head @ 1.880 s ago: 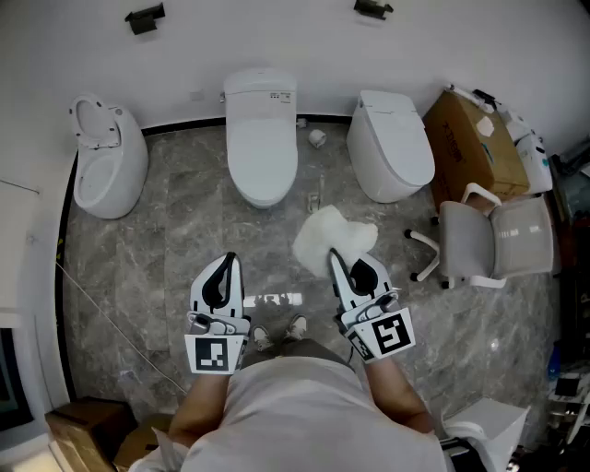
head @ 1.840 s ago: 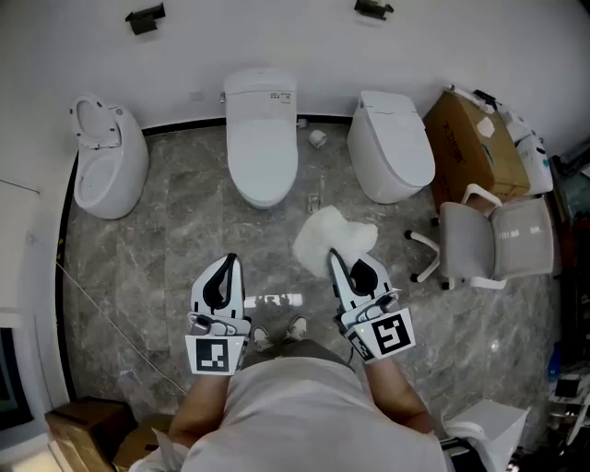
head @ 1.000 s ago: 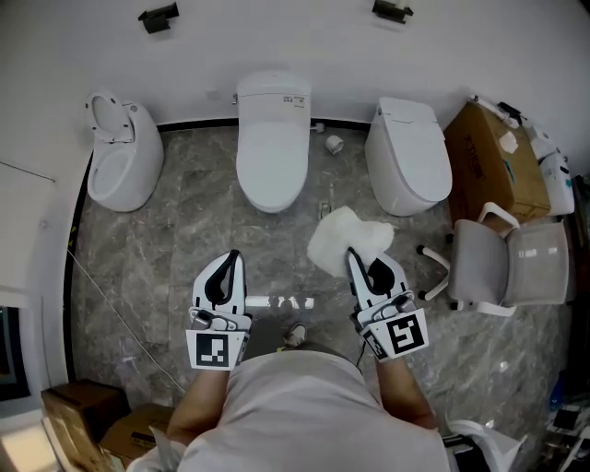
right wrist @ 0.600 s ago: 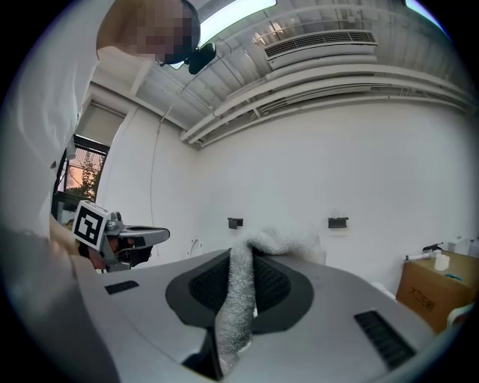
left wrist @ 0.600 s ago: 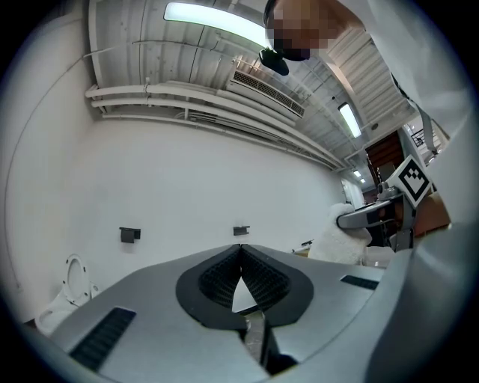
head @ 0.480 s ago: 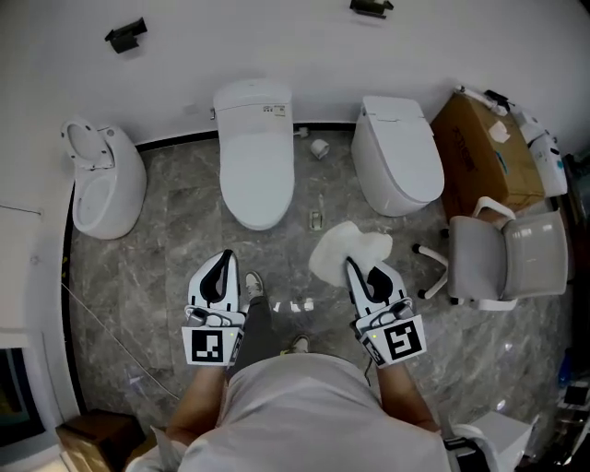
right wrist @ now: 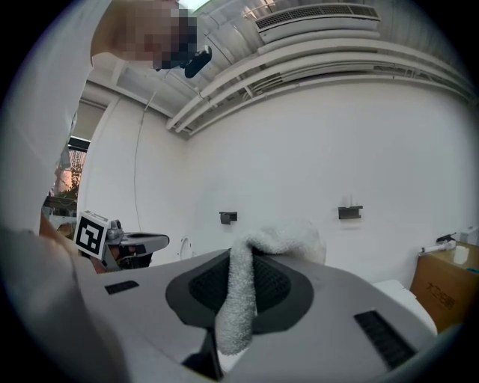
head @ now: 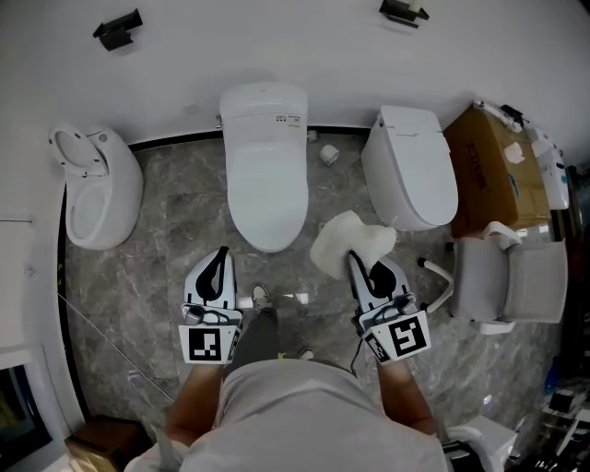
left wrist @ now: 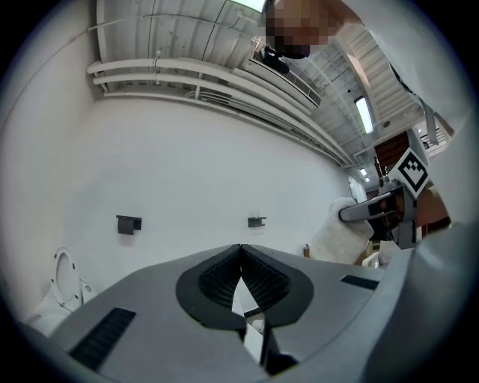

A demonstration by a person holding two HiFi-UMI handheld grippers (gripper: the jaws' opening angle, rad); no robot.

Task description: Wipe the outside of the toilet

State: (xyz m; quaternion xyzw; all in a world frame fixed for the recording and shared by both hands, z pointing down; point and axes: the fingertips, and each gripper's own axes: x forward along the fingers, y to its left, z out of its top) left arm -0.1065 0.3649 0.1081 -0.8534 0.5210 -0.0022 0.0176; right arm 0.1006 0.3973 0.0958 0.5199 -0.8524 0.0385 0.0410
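Observation:
Three white toilets stand along the far wall: a middle toilet [head: 265,166] with its lid down, a left one [head: 92,189] with its seat up, and a right one [head: 410,166]. My right gripper [head: 351,259] is shut on a white towel [head: 348,243], which bunches out beyond the jaws over the floor between the middle and right toilets. The same towel [right wrist: 243,295] shows pinched between the pads in the right gripper view. My left gripper [head: 222,253] is shut and holds nothing, below the middle toilet's front; its tips [left wrist: 239,247] meet in the left gripper view.
A cardboard box [head: 498,171] and a white office chair [head: 512,281] stand at the right. A paper roll [head: 328,154] lies on the grey marble floor [head: 166,240] between two toilets. The person's shoe [head: 261,296] shows between the grippers. Two black wall fittings [head: 117,28] hang above.
The person has stepped forward: the toilets have drawn nearer in the head view. Both grippers stay in the same pose, the right still holding the towel.

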